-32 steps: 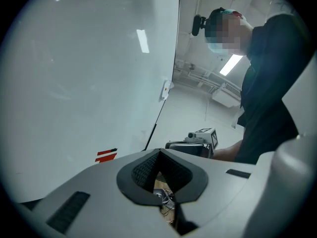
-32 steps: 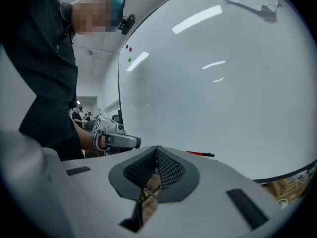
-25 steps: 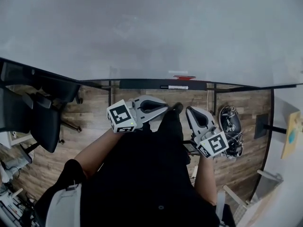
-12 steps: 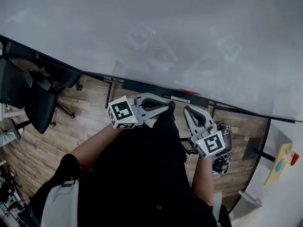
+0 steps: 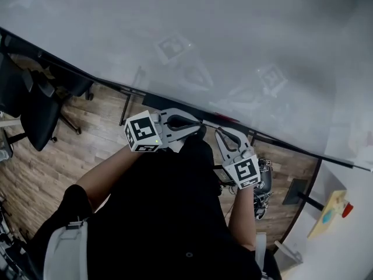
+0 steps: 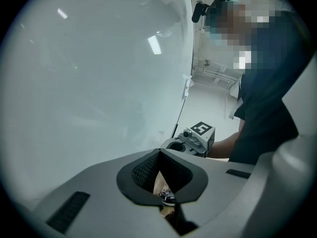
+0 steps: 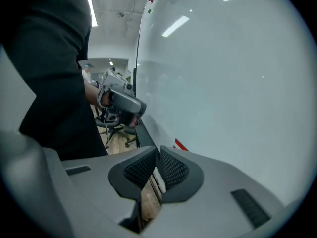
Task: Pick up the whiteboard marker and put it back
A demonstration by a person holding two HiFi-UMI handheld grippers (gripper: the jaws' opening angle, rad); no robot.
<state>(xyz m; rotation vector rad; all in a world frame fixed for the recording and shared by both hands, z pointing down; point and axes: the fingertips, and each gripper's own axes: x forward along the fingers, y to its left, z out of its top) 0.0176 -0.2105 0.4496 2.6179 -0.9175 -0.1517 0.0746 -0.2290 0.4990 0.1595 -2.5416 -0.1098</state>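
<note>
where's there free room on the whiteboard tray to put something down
The left end of the black tray, from its tip to the left tongs, looks bare. Its middle is crowded: left and right tongs hang in front, a red piece lies there, and what looks like the marker shows past the right tongs.

No words or numbers can be read. The left cube (image 5: 143, 132) and the right cube (image 5: 243, 171) show only black-and-white square patterns, not letters.
</note>
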